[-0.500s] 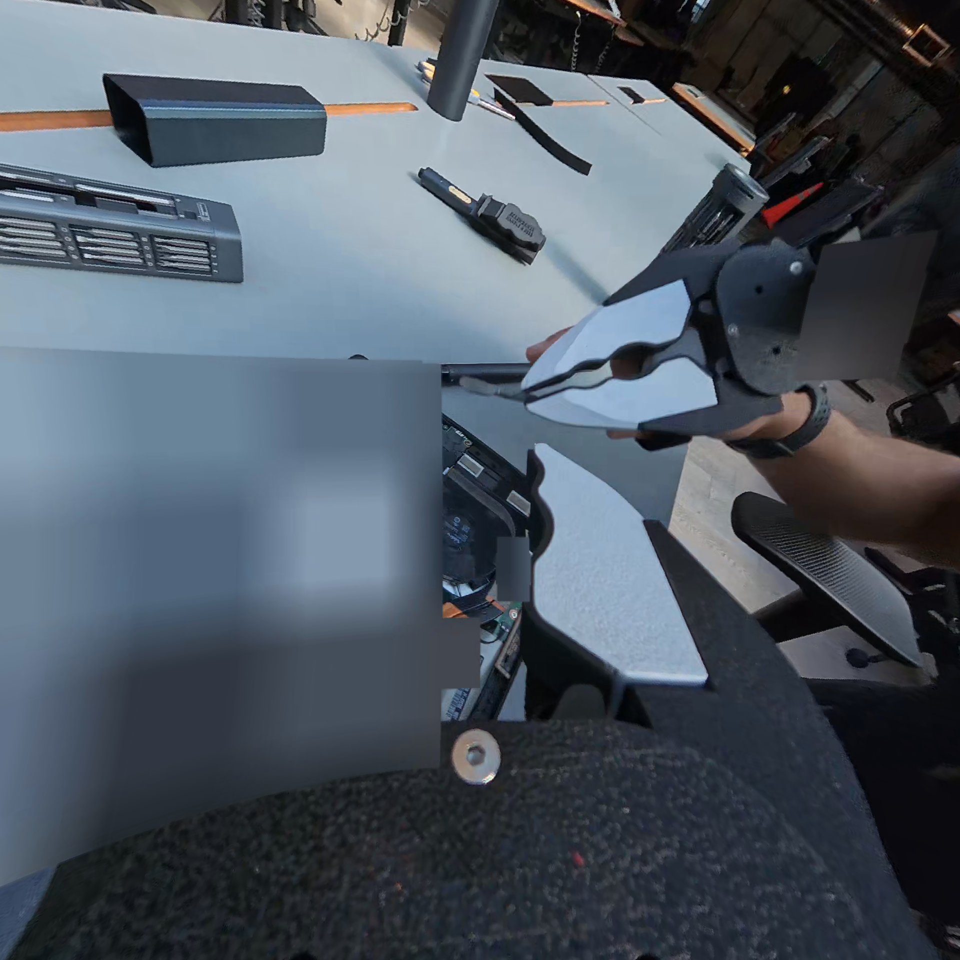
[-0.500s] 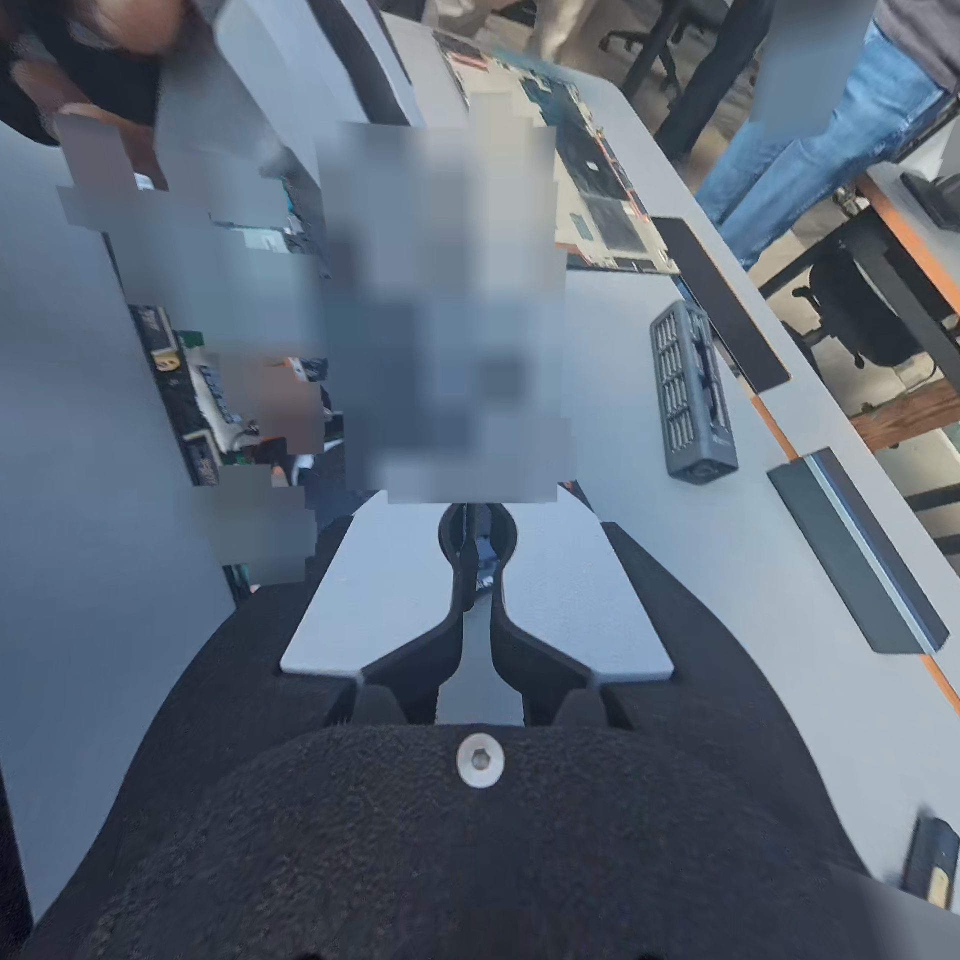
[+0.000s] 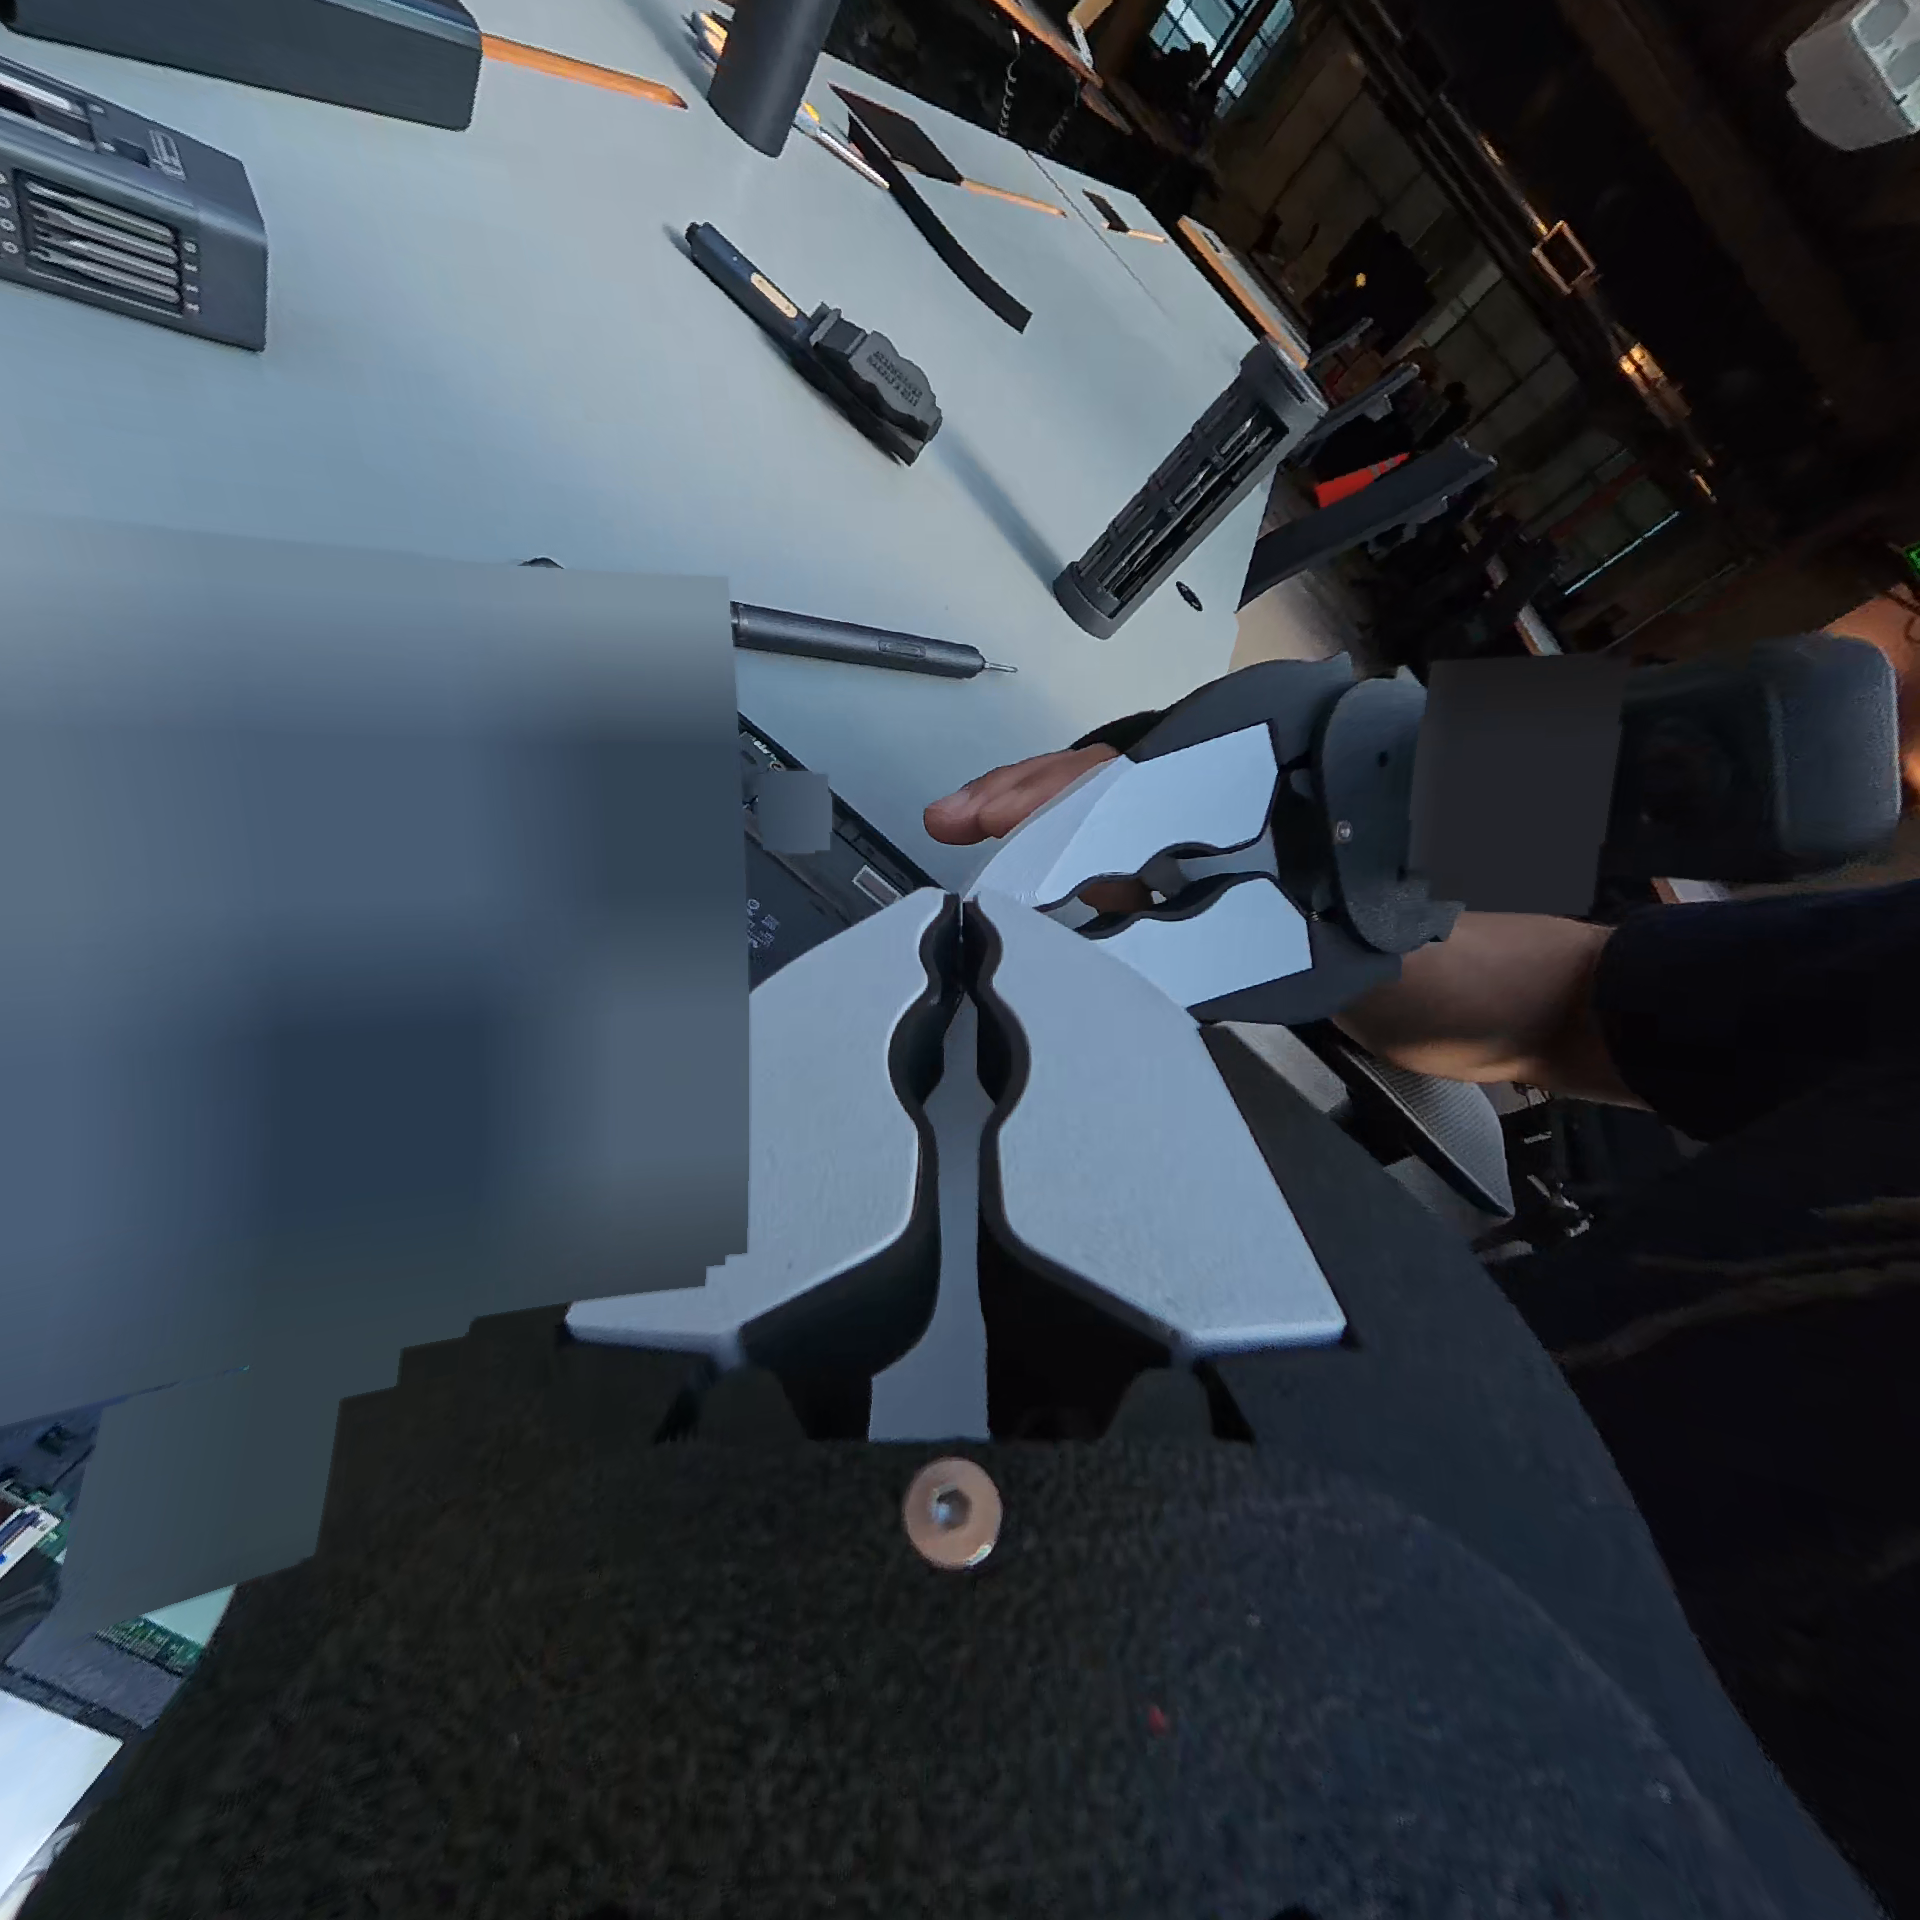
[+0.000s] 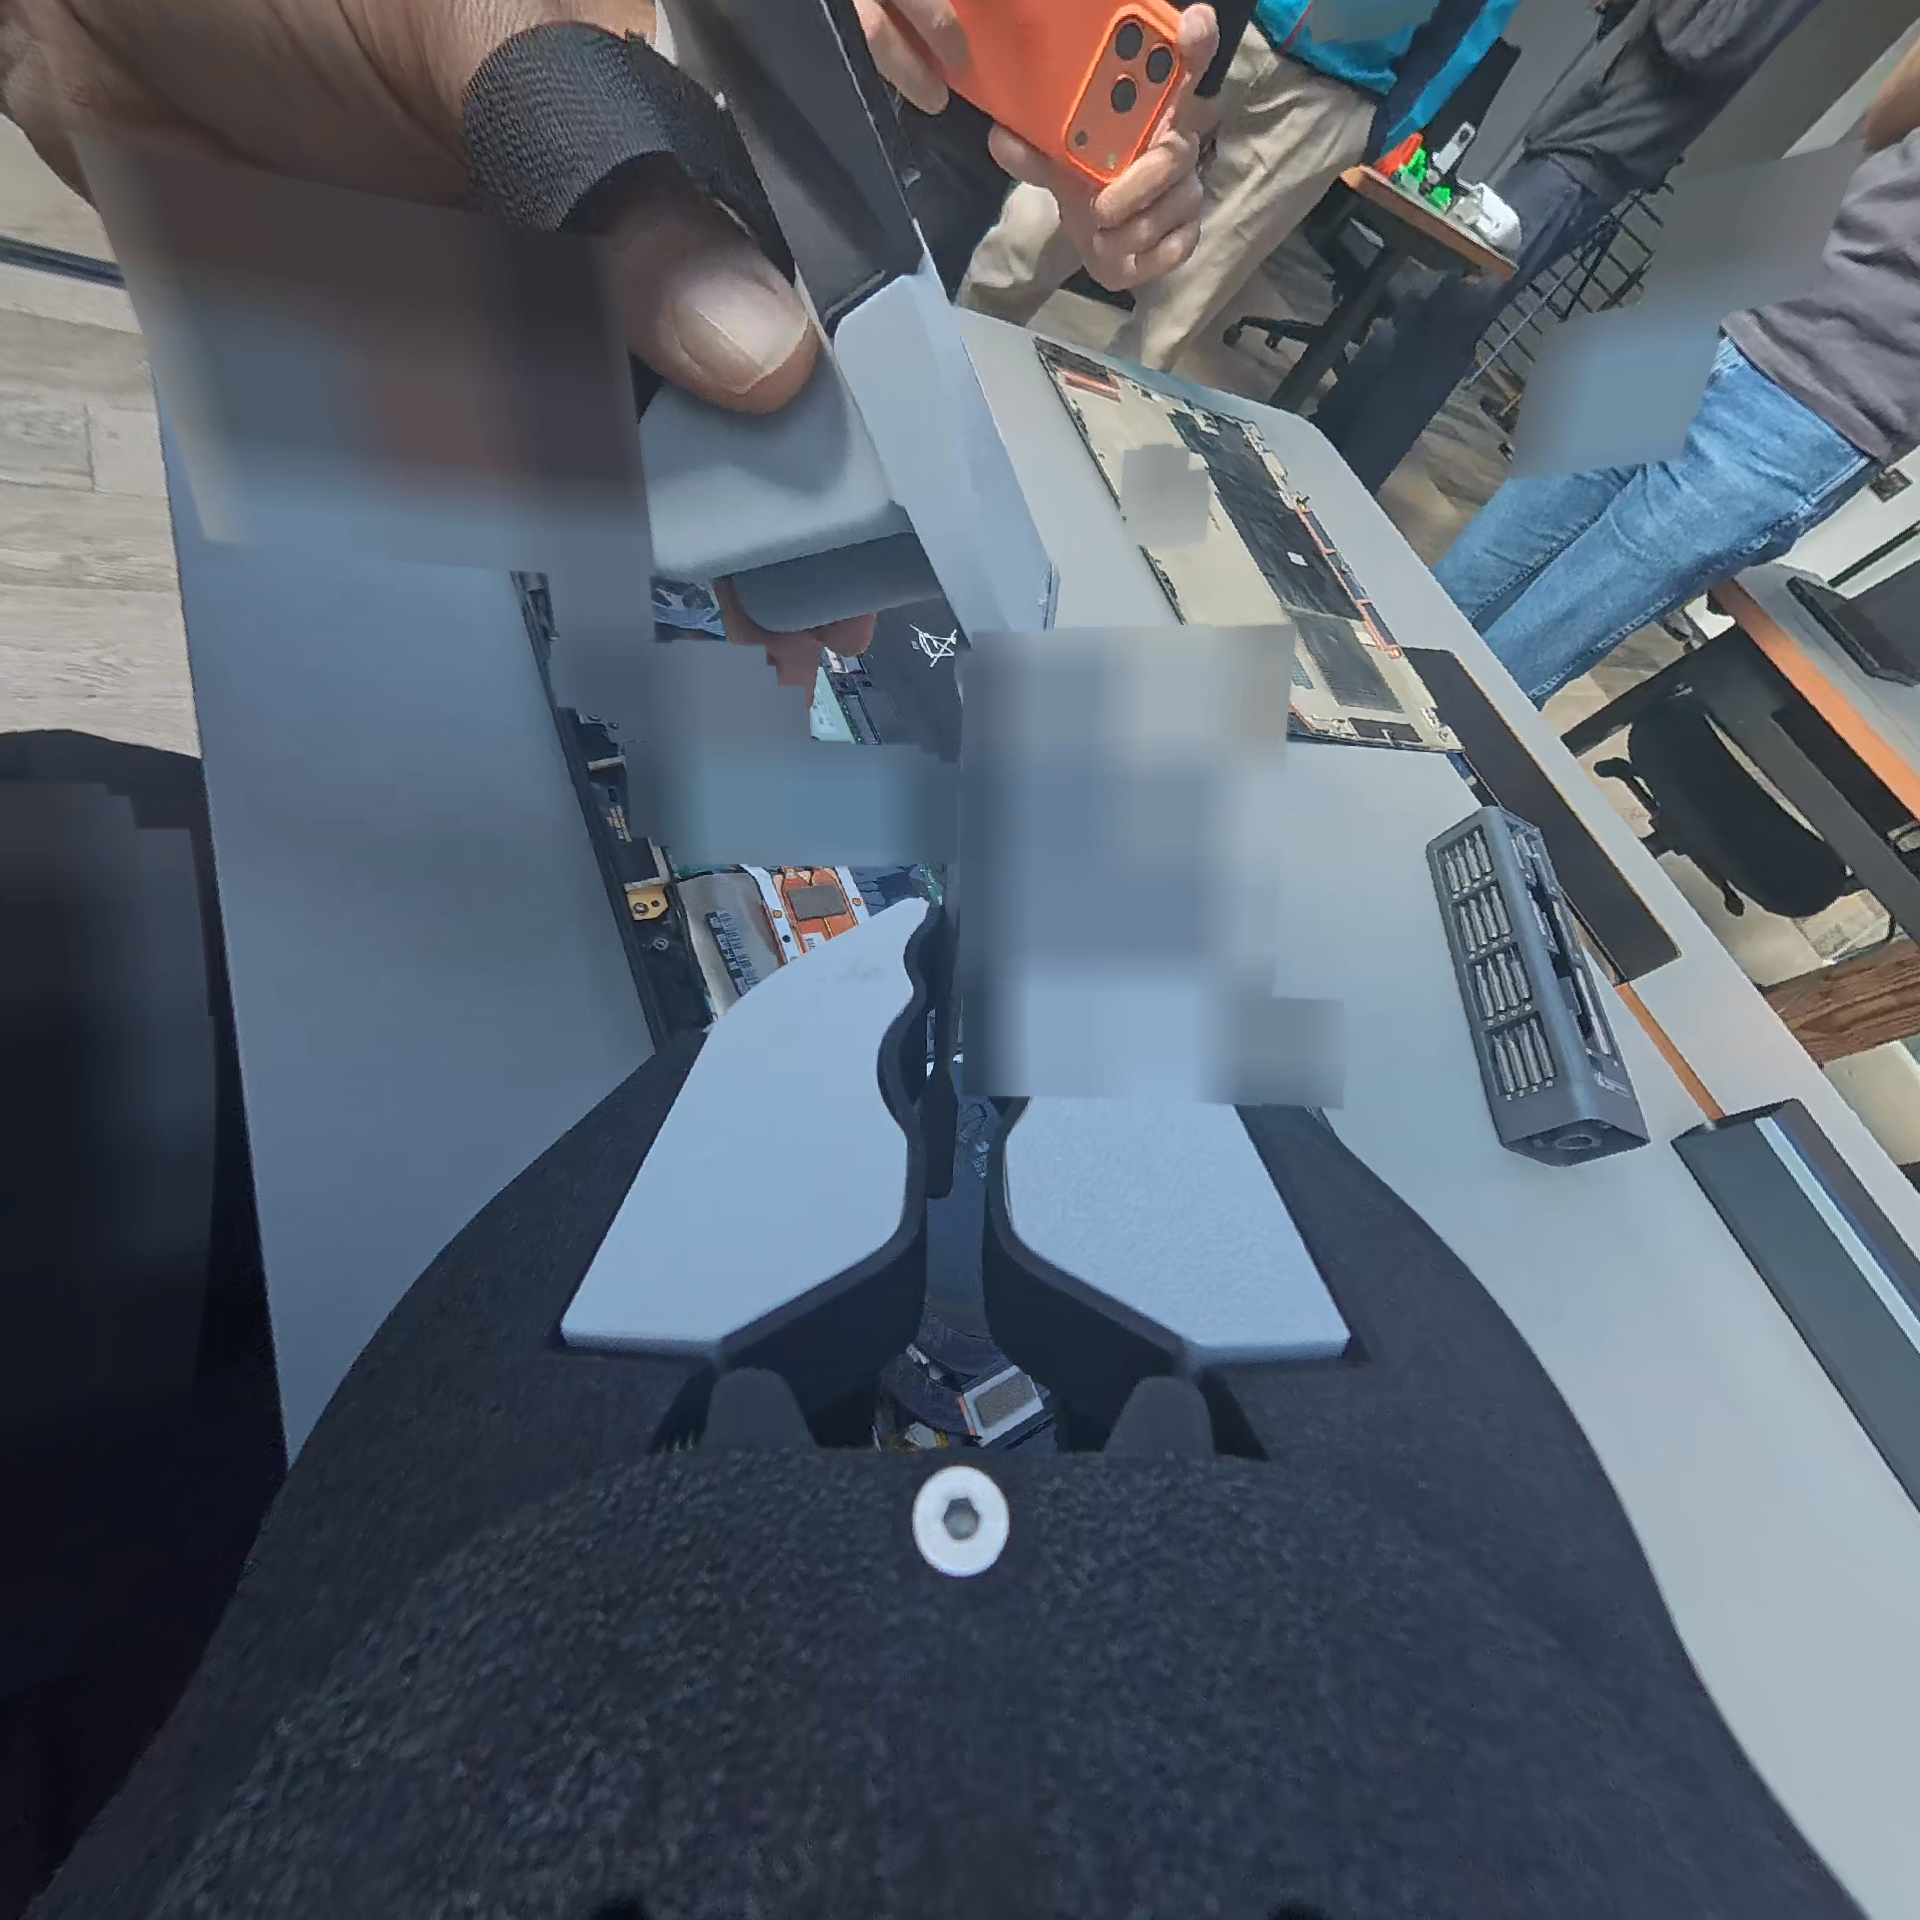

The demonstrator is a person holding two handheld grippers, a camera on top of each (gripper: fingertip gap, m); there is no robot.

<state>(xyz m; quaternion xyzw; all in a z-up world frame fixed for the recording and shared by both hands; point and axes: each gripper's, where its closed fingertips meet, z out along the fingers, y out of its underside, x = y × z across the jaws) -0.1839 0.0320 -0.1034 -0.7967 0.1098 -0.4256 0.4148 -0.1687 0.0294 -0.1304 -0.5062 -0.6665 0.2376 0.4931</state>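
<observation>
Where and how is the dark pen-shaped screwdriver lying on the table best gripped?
Probably mid-barrel on the screwdriver, fingers closing across its width from above. It lies flat on the table, the slim bit end pointing right, and its left end is hidden behind a blur patch.

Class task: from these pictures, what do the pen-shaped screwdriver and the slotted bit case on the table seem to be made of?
Screwdriver: probably metal with a satin dark grey finish, since a soft highlight runs along its smooth barrel.
Bit case: matte grey with crisp edges and no glare, so painted metal or hard plastic; the look leaves it open.
</observation>
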